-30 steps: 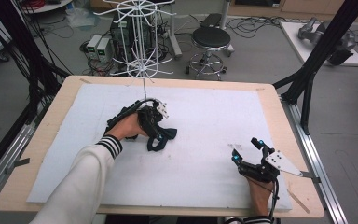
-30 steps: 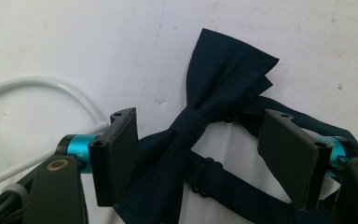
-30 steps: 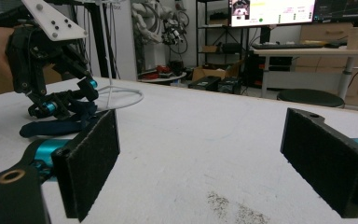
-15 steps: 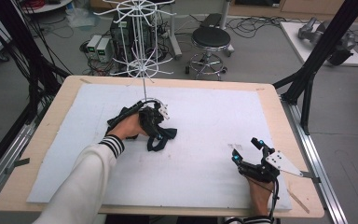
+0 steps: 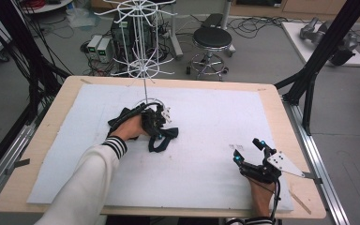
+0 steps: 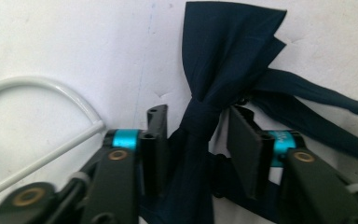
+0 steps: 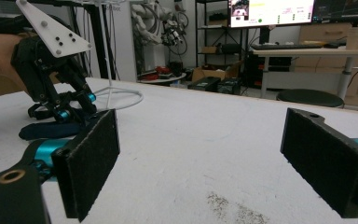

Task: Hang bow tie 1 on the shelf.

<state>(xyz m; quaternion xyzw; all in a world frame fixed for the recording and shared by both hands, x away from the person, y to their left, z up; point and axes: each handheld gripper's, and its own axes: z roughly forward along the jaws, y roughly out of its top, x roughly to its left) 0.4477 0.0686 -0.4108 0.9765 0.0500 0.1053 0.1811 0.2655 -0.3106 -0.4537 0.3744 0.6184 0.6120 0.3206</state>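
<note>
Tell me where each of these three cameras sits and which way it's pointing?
High view: above the table's near side, looking forward and down; both forearms, left gripper and right gripper show.
Left gripper view: on the left gripper, looking down its jaws, which have just been closing around the dark bow tie.
Right gripper view: on the right gripper, looking level across the table; jaws apart.
Shared: the white stand base shows in all three.

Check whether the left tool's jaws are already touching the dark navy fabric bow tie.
Cannot tell. In the left gripper view the left tool straddles the dark navy fabric bow tie at its knot, jaws just closing; the left jaw looks against the cloth, the right shows a sliver of gap.
</note>
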